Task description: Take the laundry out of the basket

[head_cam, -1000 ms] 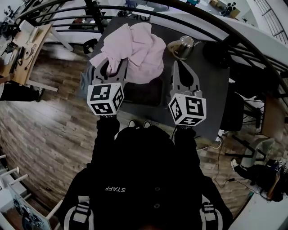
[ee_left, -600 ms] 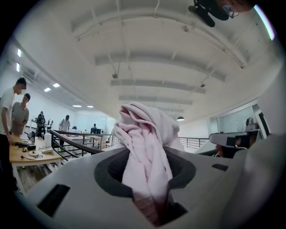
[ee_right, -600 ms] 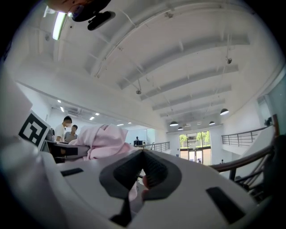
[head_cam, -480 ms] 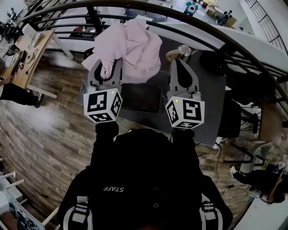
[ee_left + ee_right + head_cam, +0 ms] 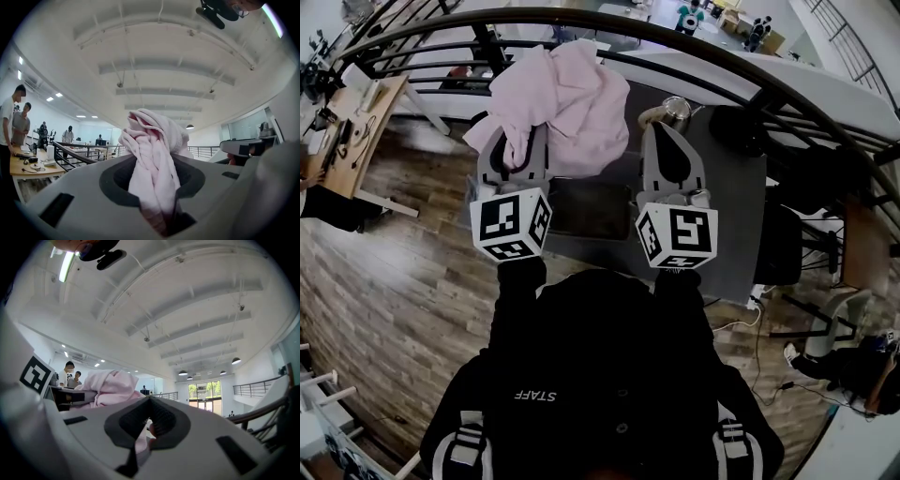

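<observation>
A pink garment [image 5: 572, 98] hangs bunched in the air above the dark basket [image 5: 592, 208] that sits on the grey table [image 5: 727, 216]. My left gripper [image 5: 519, 142] is shut on a thick fold of the garment [image 5: 152, 173], which rises in a twisted column out of its jaws. My right gripper [image 5: 662, 129] stands beside the garment's right edge, jaws together, with a thin strip of the pink cloth [image 5: 139, 439] caught between them. Both grippers point roughly level. The cloth hides the left fingertips in the head view.
A metal cup [image 5: 676, 111] stands on the table just beyond the right gripper. A curved black railing [image 5: 750, 70] runs behind the table. A black chair [image 5: 787, 248] is at the right, a wooden desk [image 5: 347, 112] at the left. Two people [image 5: 16, 122] stand far off.
Both grippers have risen, carrying the pink garment up and away from the basket. The garment now hangs higher and farther back over the table.
</observation>
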A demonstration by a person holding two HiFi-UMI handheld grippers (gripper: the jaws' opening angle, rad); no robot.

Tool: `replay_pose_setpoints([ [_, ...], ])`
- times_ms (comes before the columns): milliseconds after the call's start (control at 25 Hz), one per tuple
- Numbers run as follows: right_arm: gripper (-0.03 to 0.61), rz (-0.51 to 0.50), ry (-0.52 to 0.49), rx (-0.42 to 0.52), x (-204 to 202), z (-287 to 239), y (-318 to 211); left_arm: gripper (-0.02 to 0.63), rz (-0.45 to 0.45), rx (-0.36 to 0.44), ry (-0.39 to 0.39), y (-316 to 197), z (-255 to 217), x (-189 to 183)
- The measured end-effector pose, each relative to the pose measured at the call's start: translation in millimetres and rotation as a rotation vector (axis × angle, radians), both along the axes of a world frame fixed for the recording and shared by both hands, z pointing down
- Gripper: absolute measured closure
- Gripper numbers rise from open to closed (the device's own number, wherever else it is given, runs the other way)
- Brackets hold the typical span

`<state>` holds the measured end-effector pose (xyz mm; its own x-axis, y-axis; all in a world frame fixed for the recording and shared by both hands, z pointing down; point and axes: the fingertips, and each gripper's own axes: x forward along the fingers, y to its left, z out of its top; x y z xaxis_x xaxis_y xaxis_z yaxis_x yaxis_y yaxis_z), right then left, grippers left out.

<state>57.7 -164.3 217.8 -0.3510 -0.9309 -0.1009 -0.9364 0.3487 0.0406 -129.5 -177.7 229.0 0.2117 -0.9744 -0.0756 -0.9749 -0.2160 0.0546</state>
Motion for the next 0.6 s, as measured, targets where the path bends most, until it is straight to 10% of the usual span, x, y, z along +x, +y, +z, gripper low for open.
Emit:
replay_pose_setpoints([
  [600,0.565,0.016,0.011,-0.009,3.2,4.7,2.4,0.466,-0.015,-0.021,-0.006,1.5,7.7,-0.9],
])
